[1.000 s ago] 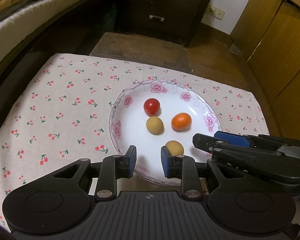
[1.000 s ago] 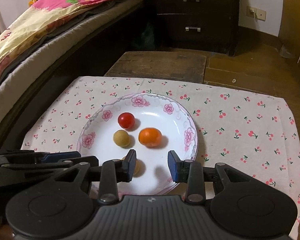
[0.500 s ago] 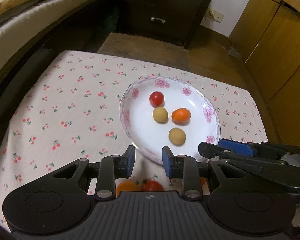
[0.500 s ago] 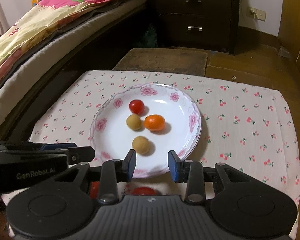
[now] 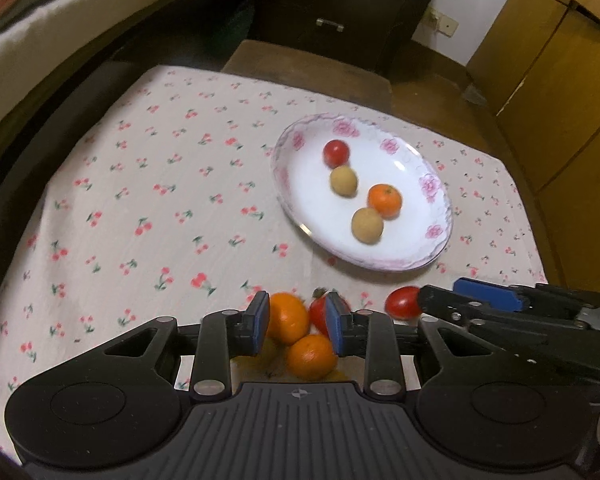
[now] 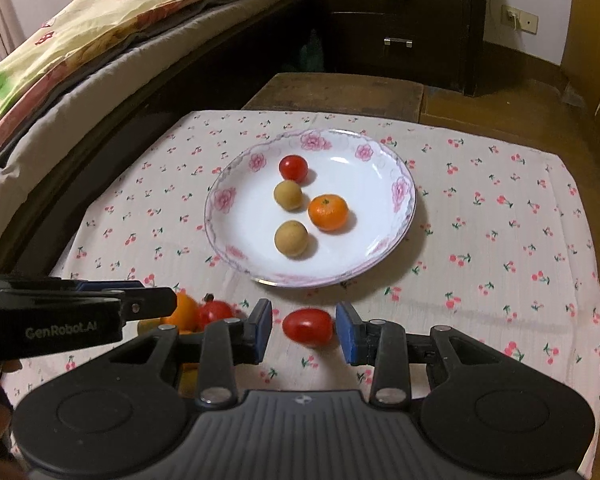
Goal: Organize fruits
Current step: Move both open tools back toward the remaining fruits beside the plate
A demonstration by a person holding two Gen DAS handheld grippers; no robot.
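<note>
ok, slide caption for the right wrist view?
Empty right gripper hangs over an oblong red tomato near the flowered white plate.

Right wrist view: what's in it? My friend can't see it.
A plate on a cherry-print cloth holds a tomato, an orange and two tan fruits. Nearer, another tomato lies loose between the right gripper's blue pads.

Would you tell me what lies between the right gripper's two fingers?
In the right wrist view, an oval red tomato lies on the cloth between the right gripper fingers, untouched.
</note>
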